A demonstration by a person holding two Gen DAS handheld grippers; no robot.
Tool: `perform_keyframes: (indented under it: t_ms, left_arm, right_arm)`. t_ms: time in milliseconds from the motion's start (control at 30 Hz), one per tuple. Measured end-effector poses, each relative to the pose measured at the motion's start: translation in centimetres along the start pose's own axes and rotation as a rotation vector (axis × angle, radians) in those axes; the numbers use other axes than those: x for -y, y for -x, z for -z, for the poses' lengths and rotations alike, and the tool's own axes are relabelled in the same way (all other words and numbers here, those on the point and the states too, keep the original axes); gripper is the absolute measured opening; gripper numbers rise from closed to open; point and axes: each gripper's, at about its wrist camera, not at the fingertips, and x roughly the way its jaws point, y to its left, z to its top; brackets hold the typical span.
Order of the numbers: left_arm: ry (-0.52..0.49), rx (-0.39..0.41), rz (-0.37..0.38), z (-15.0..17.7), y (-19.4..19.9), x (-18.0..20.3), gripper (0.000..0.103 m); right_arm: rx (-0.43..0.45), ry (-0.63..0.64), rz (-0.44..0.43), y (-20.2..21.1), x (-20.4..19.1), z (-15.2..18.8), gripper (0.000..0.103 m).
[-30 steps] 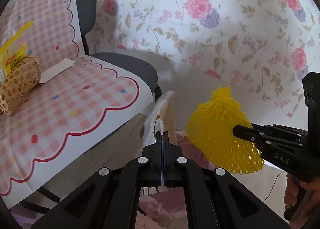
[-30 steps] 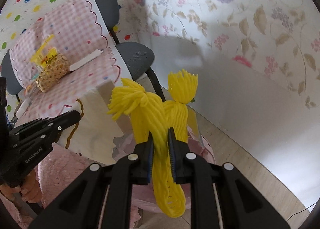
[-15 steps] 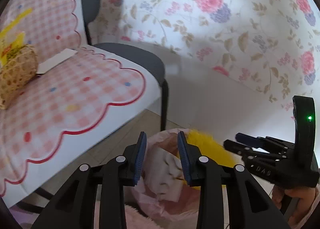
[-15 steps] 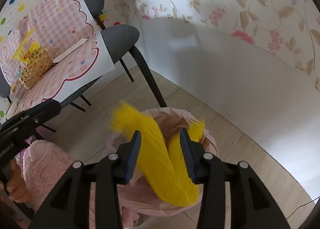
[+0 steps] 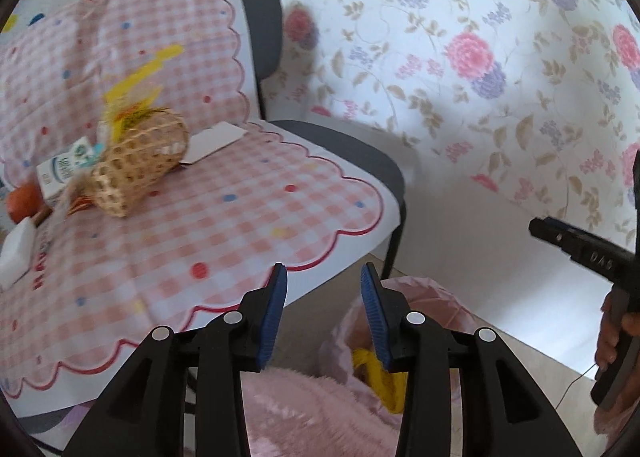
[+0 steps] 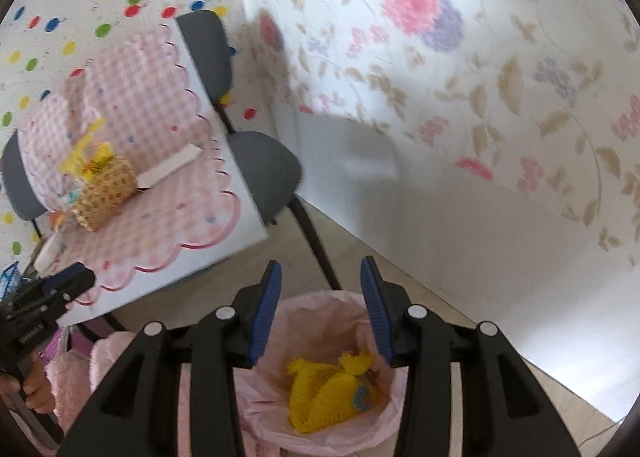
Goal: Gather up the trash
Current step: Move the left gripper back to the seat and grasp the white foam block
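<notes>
The yellow foam net (image 6: 320, 397) lies loose inside the pink-lined trash bin (image 6: 304, 313), straight below my right gripper (image 6: 321, 265), which is open and empty. In the left wrist view only a strip of the yellow net (image 5: 376, 373) shows in the bin (image 5: 432, 293), behind one finger. My left gripper (image 5: 323, 271) hangs over the edge of the pink checked tablecloth (image 5: 240, 217); its jaws are opening with nothing between them. The right gripper (image 5: 536, 227) also shows at the right of the left wrist view, held in a hand.
On the cloth lie a tipped wicker basket (image 5: 136, 173) with a yellow packet, a small carton (image 5: 64, 173), a white card (image 5: 212, 141) and an orange fruit (image 5: 24, 201). A grey chair (image 6: 264, 165) stands by the floral wall. Pink fluffy fabric (image 5: 300, 409) lies beside the bin.
The right gripper opened and the yellow net dropped into the bin. The left gripper let go of a white scrap and opened. Both grippers rose, and the left swung toward the table.
</notes>
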Motion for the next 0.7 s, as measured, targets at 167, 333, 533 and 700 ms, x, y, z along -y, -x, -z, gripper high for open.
perform_keyframes:
  t_ms: [167,333,533,700]
  left_arm:
    - [0.037,-0.007,-0.054,0.6,1.4,-2.2,0.043]
    - [0.111,0.003,-0.137,1.0,3.0,-5.7,0.047]
    - [0.214,0.02,-0.289,1.3,5.5,-11.7,0.058]
    - [0.312,0.032,-0.439,1.5,7.5,-17.9,0.074]
  right_arm:
    - [0.012,0.069,-0.086,0.4,-3.6,-0.8,0.041]
    - [-0.006,0.171,-0.201,-0.5,-8.2,-2.2,0.041]
    - [-0.037,0.26,-0.292,-2.4,-14.0,-3.8,0.041]
    - [-0.038,0.321,-0.35,-4.2,-18.5,-5.6,0.045]
